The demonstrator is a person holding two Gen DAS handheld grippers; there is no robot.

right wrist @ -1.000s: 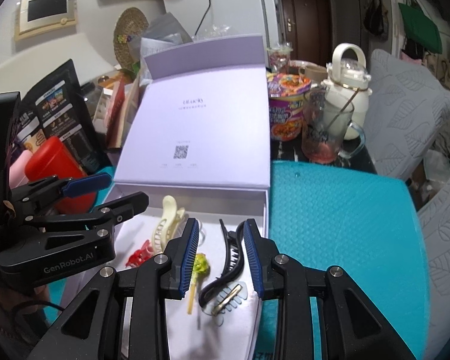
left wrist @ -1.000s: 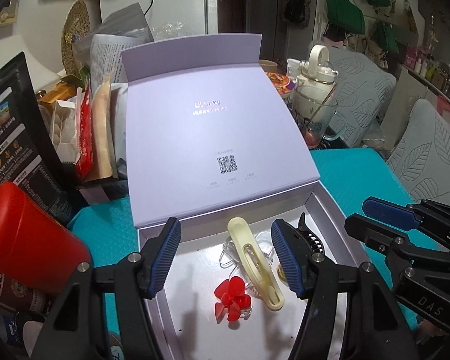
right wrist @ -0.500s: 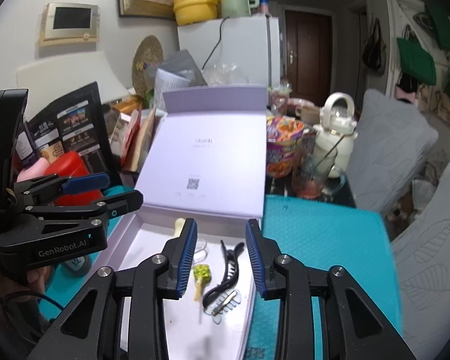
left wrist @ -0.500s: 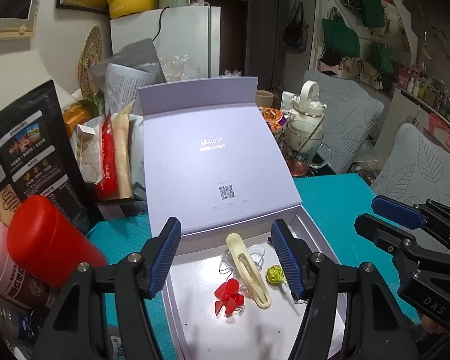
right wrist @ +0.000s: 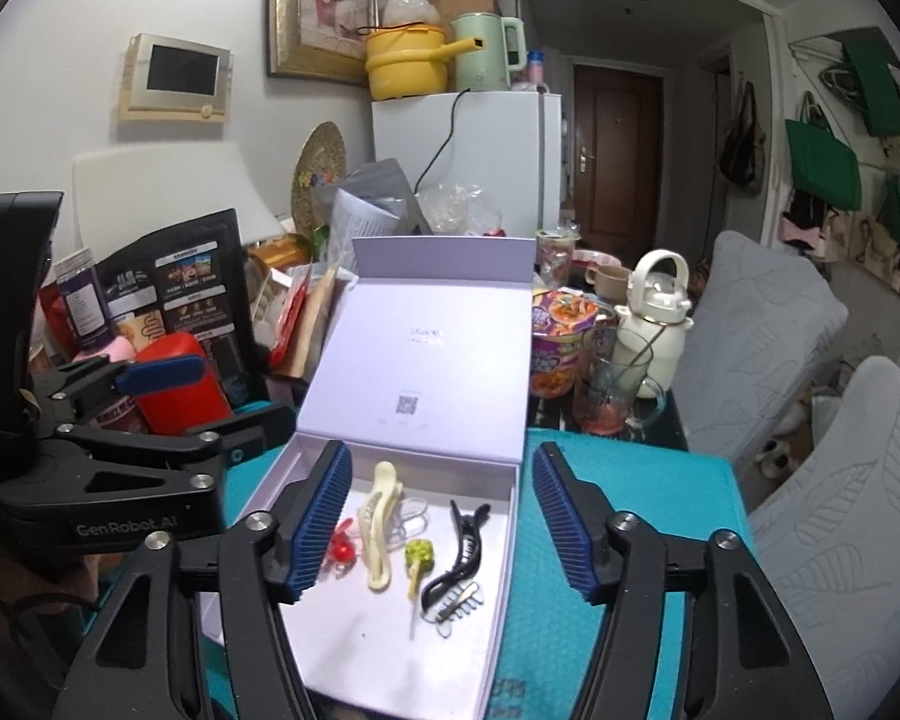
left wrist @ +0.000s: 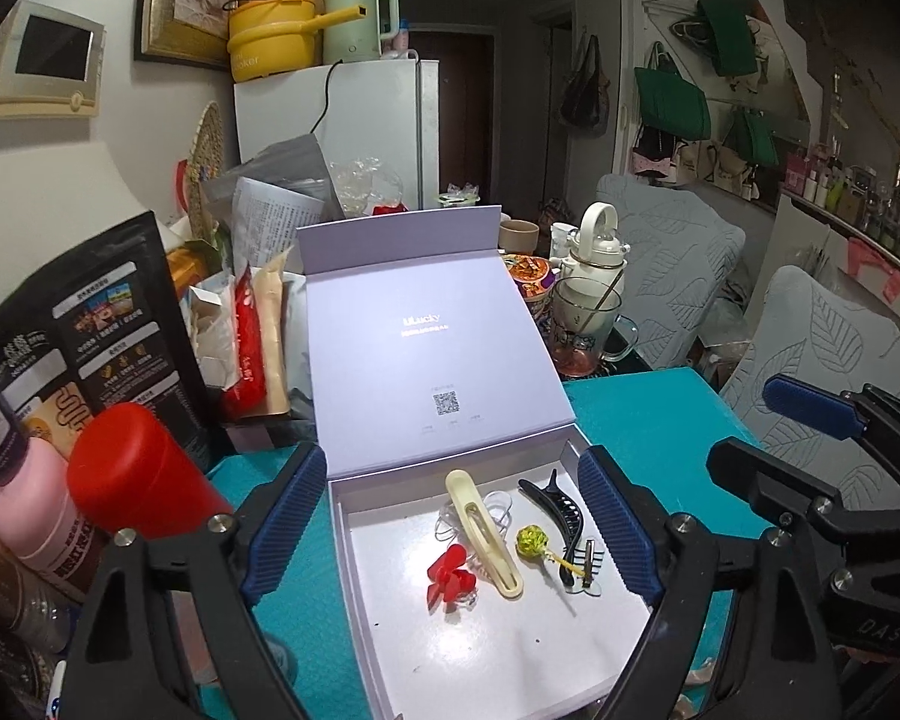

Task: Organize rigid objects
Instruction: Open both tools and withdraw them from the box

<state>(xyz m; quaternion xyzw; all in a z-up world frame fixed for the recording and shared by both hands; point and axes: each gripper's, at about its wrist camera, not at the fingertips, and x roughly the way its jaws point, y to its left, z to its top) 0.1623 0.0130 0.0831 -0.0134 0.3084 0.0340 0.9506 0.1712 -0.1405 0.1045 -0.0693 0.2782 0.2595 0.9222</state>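
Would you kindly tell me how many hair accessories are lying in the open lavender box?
5: red clip at left, cream clip beside it, green bobble pin in the middle, black claw clip and small comb clip at right.

White fridge (right wrist: 468,156), brown door (right wrist: 617,150), grey cushioned chairs (right wrist: 756,324), perhaps dim lighting

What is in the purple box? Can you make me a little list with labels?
box: lilac gift box, lid up, on the teal mat
long clips: cream clip, black clip
red thing: small red bow clip
green thing: green ball pin
small comb: clear comb beside the black clip
left gripper: open, holding nothing
right gripper: open, holding nothing
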